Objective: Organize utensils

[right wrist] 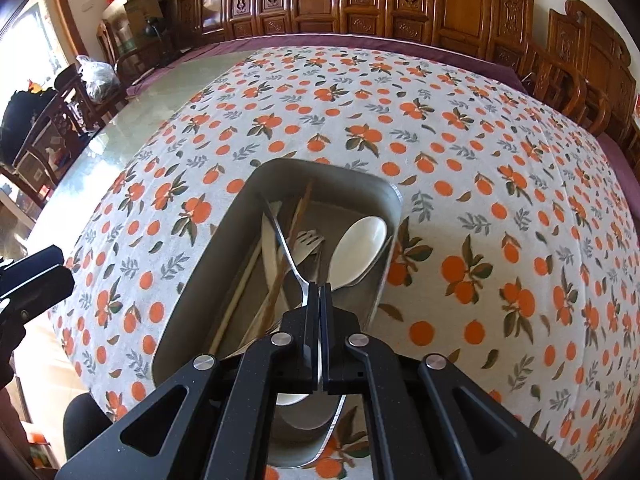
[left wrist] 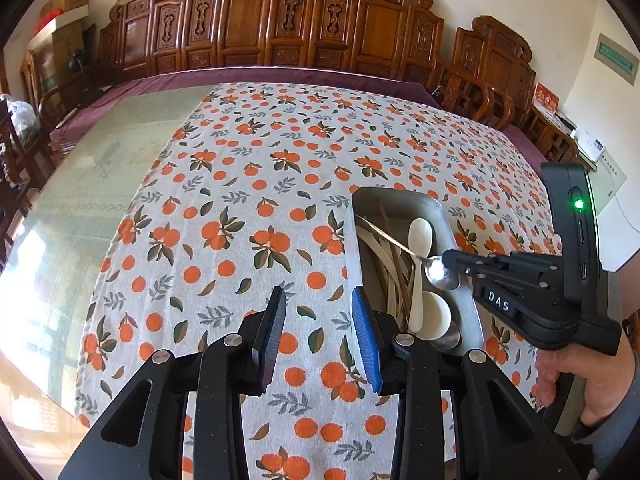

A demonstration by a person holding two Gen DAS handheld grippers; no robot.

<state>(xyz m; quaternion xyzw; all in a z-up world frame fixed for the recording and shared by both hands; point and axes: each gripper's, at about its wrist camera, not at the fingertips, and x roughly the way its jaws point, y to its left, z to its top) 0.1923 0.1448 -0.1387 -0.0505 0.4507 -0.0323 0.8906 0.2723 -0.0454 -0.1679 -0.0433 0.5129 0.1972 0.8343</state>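
Observation:
A grey metal tray [left wrist: 400,200] [right wrist: 224,248] sits on the orange-print tablecloth and holds white spoons [left wrist: 420,236] [right wrist: 360,248], a white fork [right wrist: 308,240], chopsticks [right wrist: 298,216] and other utensils. My right gripper [right wrist: 319,288] [left wrist: 448,260] is shut on a metal spoon [left wrist: 440,274] [right wrist: 288,248] by its bowl, holding it over the tray with the handle pointing away. My left gripper [left wrist: 320,300] is open and empty, just left of the tray's near end.
The tablecloth [left wrist: 260,184] covers the right part of a glass-topped table [left wrist: 92,184]. Carved wooden chairs [left wrist: 280,20] line the far side. The left gripper's side shows at the left edge of the right wrist view [right wrist: 32,284].

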